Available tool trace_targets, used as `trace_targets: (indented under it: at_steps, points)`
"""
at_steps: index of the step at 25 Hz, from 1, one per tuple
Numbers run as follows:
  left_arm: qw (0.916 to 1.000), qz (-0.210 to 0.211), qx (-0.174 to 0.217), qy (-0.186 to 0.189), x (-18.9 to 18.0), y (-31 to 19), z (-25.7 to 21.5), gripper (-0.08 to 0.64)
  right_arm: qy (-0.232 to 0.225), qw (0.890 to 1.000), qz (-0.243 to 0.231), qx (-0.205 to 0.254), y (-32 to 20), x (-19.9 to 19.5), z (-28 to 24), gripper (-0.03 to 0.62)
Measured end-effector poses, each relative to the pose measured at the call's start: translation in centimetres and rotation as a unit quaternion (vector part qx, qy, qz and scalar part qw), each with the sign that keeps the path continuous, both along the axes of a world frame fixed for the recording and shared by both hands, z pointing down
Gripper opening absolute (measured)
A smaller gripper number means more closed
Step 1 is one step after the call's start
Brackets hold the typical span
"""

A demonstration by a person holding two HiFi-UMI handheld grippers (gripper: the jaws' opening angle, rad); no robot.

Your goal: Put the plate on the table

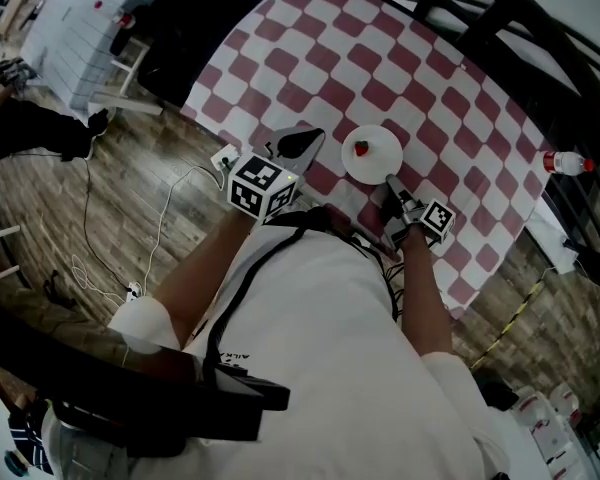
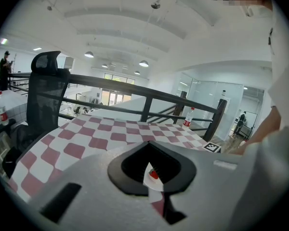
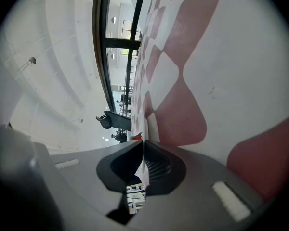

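The right claw (image 1: 393,186) pinches the near rim of the white plate (image 1: 380,164) — strawberry (image 1: 361,149) on top — at the checked desk (image 1: 430,78), while the left claw (image 1: 302,144), jaws together on nothing, hangs beside it; best keep it level and let go only once flat.

Your left gripper (image 1: 310,140) is held at the near edge of the surface (image 1: 400,58). Its fingers are brought together on nothing, and its marker cube (image 1: 262,188) faces up toward you. Your left forearm (image 1: 205,268) rises to it from your side, elbow bent. Your right gripper (image 1: 391,182) reaches slightly farther in from that same edge and is rolled onto its side. Its fingers are pressed together on the near rim of the plate (image 1: 380,160). Your right forearm (image 1: 425,303) runs almost straight behind it. The two grippers sit near each other, not touching.
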State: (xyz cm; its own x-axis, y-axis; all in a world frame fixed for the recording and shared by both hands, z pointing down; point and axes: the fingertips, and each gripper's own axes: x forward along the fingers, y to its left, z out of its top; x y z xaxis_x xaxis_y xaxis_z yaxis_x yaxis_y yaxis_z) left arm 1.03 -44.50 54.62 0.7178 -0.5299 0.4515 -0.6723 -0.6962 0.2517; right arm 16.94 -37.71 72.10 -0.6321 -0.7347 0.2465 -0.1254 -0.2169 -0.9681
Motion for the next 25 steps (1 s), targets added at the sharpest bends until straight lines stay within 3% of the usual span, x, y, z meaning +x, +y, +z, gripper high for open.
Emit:
trace_targets:
  at_steps: [12,19,25]
  points:
    - [0.9999,0.0,-0.002,0.011,0.8,0.2,0.1,0.005,0.045,0.998,0.002,-0.045,0.1,0.3,1.2,0.02]
    - [0.9998,-0.002,-0.007,0.017,1.0,0.6,0.1,0.005,0.105,0.991,-0.003,-0.082,0.4,0.5,1.8,0.03]
    - [0.9998,0.001,-0.005,0.02,1.7,1.2,0.0,0.005,0.14,0.986,-0.015,-0.091,0.7,0.8,1.7,0.113]
